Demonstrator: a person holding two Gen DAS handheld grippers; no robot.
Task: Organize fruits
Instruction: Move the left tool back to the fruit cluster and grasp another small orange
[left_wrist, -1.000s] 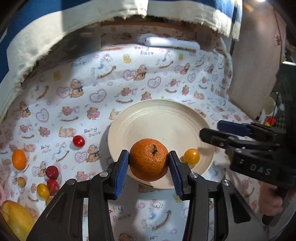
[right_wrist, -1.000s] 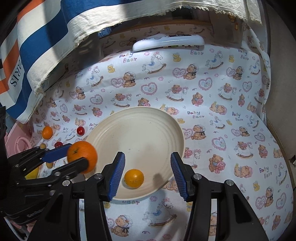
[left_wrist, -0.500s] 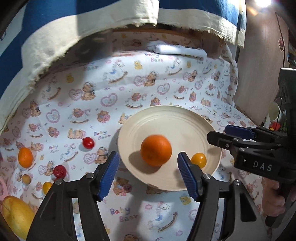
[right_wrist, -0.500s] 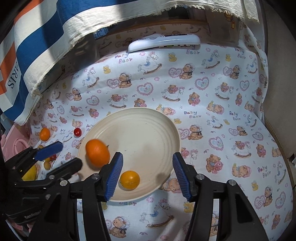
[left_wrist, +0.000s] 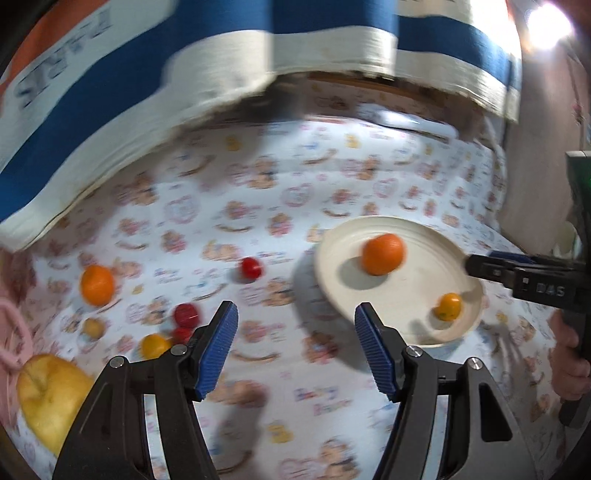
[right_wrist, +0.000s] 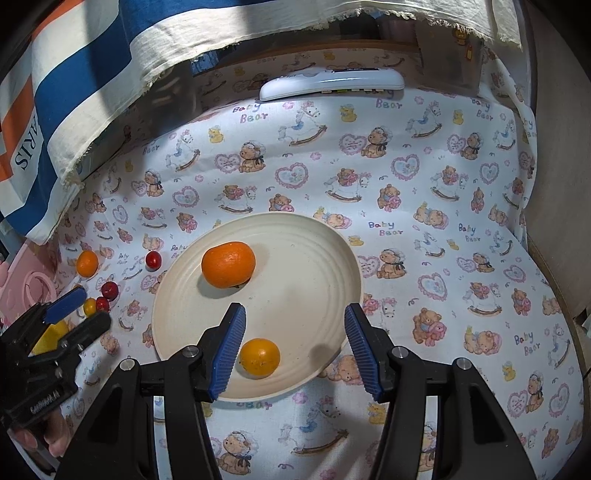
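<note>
In the blurred left wrist view, the left gripper (left_wrist: 293, 345) is spread wide and empty, with loose fruit at nine o'clock; the cherry tomatoes (left_wrist: 186, 321) could roll if nudged. In the right wrist view, the right gripper (right_wrist: 293, 349) gapes empty over the plate (right_wrist: 317, 280); clipping its rim could dislodge the large orange (right_wrist: 228, 264) or small orange (right_wrist: 259, 358).
</note>
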